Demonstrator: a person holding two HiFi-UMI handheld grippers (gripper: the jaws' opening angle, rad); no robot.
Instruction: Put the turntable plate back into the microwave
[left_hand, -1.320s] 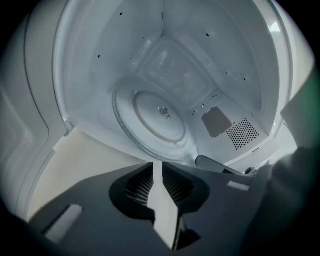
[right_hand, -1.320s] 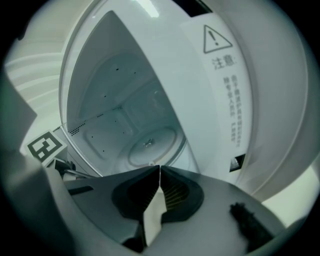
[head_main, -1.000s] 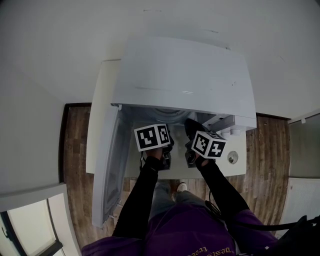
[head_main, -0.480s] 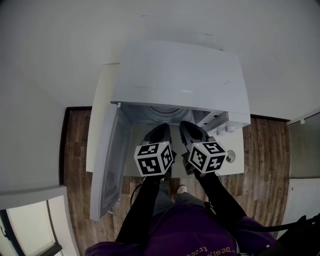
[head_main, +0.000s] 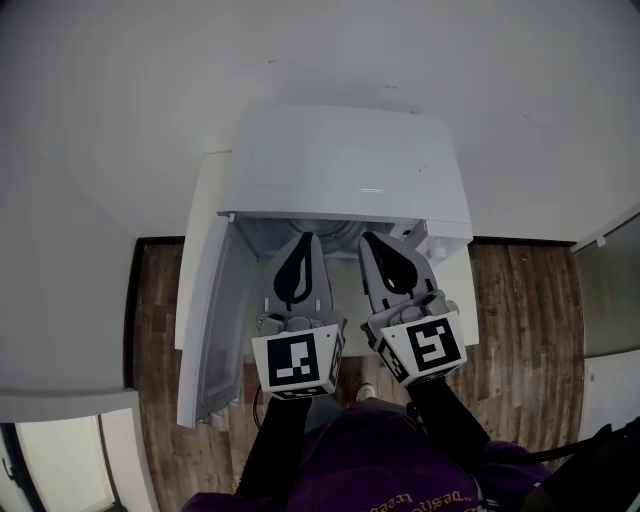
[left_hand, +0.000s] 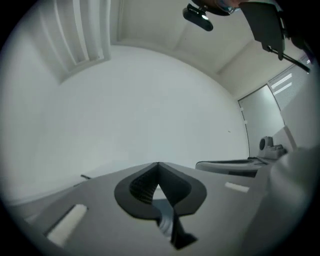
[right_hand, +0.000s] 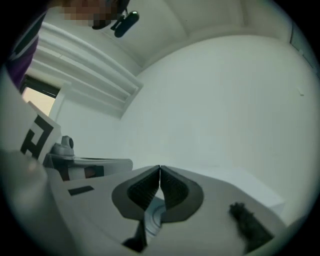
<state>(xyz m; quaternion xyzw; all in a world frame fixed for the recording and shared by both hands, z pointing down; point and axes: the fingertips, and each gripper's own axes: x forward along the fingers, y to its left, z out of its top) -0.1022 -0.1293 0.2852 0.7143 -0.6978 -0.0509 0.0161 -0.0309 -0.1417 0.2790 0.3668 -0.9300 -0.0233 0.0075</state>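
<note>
Both grippers lifted since a sec ago. Head view: left gripper (head_main: 303, 242), right gripper (head_main: 372, 242) side by side before open microwave (head_main: 340, 165); turntable plate (head_main: 330, 227) sits inside. Left gripper view: jaws closed, empty. Right gripper view: same deal.

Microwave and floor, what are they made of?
The microwave looks like white painted metal, though it could be plastic: smooth, flat, with a faint glint on top. The floor looks like brown wood planks or laminate: grain and board seams show.
</note>
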